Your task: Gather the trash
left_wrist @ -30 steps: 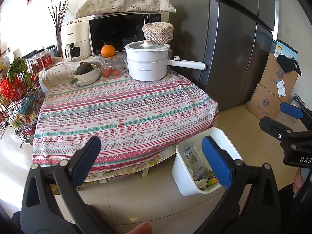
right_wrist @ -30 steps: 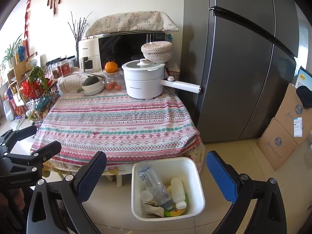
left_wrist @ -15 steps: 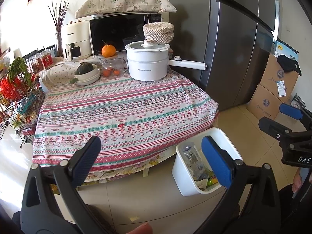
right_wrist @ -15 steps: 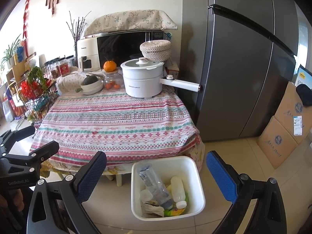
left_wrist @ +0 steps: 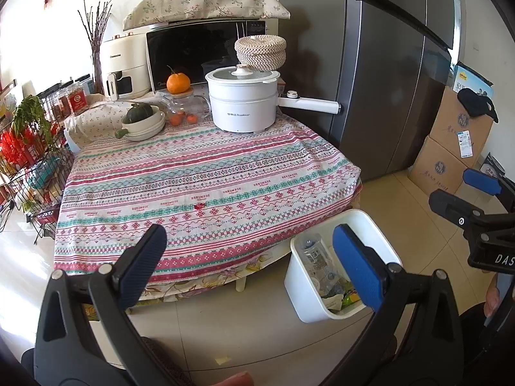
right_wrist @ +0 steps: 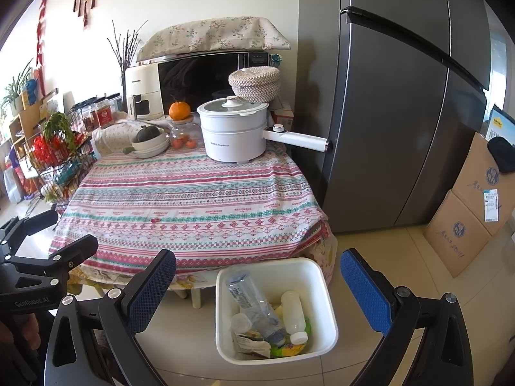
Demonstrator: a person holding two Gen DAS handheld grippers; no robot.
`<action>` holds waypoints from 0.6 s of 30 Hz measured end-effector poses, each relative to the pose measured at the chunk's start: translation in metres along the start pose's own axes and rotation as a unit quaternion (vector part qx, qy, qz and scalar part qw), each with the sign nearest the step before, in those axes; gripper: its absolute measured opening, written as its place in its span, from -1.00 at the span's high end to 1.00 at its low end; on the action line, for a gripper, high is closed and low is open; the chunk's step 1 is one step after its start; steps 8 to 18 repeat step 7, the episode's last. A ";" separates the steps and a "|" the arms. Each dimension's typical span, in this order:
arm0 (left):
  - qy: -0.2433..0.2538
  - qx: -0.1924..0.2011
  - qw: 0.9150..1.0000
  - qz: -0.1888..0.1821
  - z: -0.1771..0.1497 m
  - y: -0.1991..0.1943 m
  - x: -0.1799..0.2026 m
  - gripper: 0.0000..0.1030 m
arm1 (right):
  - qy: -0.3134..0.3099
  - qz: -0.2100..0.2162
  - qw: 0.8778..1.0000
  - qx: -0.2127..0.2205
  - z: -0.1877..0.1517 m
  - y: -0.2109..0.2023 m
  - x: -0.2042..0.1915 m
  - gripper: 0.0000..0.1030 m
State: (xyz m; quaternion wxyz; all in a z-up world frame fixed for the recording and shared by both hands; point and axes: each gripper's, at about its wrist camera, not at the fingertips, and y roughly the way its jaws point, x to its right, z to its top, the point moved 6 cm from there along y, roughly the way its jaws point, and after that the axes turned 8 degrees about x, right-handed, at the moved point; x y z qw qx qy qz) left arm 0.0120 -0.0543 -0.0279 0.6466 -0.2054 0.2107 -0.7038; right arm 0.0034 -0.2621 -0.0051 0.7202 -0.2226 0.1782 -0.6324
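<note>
A white bin (right_wrist: pixel 325 292) stands on the floor by the table's near right corner; in it lie a crushed clear bottle (right_wrist: pixel 254 302), a small white bottle (right_wrist: pixel 294 313) and wrappers. The same bin (left_wrist: pixel 301 281) shows in the left wrist view, partly behind a finger. My left gripper (left_wrist: pixel 251 260) is open and empty, held above the table's front edge. Above the bin my right gripper (right_wrist: pixel 260 292) is open and empty. A tiny red scrap (left_wrist: pixel 199 206) lies on the striped tablecloth (left_wrist: pixel 199 173).
At the table's back stand a white electric pot (left_wrist: pixel 242 103) with a long handle, stacked bowls (left_wrist: pixel 143 124), a glass jar and an orange. A grey fridge (right_wrist: pixel 386 103) rises at the right, cardboard boxes (right_wrist: pixel 473 212) beside it. A wire rack (left_wrist: pixel 29 167) stands left.
Both views have shifted very slightly; the grippers stay open and empty, and nothing on the table or in the bin has moved.
</note>
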 end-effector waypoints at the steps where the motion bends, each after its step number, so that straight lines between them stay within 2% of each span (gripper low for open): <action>1: 0.001 -0.001 1.000 -0.001 0.000 0.000 0.000 -0.99 | 0.001 -0.001 1.000 0.000 0.000 0.000 0.000 -1.00; 18: 0.000 -0.004 1.000 -0.004 0.000 0.002 -0.002 -0.99 | 0.001 0.000 1.000 0.000 0.000 0.000 0.000 -1.00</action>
